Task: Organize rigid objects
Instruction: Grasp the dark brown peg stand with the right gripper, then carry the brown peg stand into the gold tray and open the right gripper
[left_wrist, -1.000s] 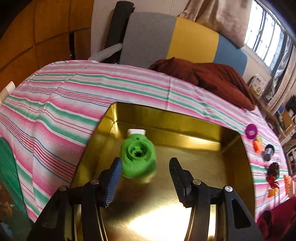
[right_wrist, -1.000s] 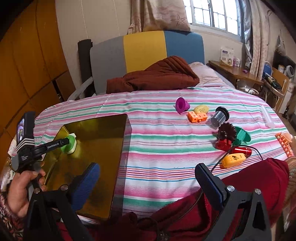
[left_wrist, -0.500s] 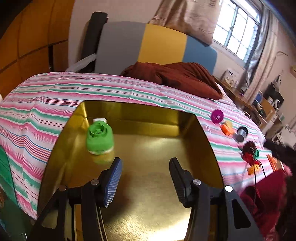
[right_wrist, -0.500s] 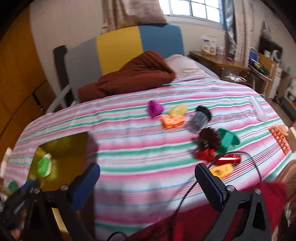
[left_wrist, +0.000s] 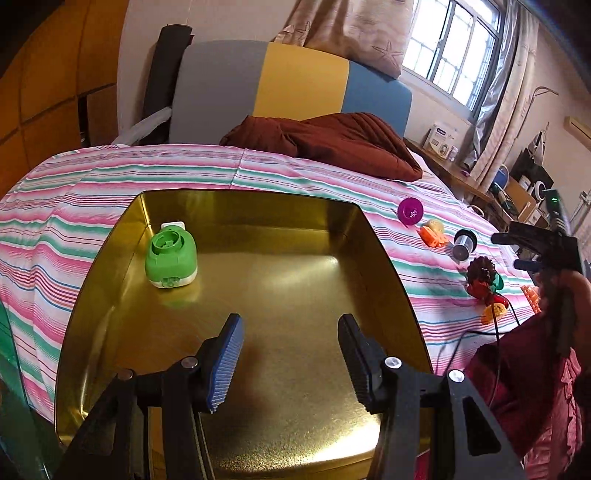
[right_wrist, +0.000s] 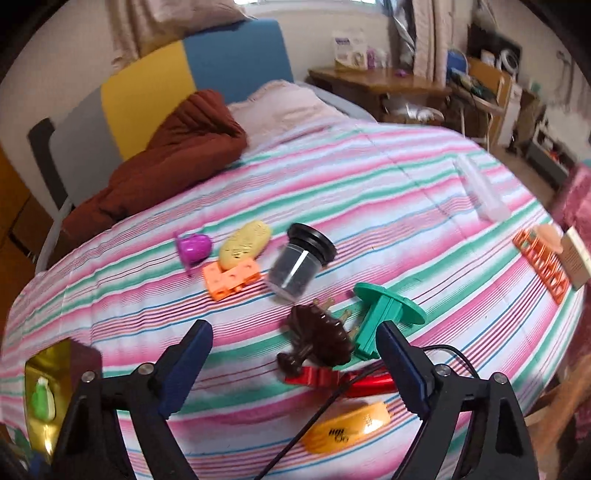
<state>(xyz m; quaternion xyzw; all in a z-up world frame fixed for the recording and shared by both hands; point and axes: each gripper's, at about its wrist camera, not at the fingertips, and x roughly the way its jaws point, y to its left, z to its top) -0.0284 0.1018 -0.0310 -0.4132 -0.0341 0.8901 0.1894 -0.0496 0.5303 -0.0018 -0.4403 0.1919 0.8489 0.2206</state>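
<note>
Right gripper, open but lately narrowing, now over the brown piece; left gripper open, empty.

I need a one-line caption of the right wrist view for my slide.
Open right gripper, jaws just narrowed and empty, above a brown toy among small objects on the striped bedspread; gold tray at left.

From my right wrist view, the gold tray is cut off at the left edge and blurred. A black cable hides part of the red piece. In my left view, the small toys near the right tongs blur together.
</note>
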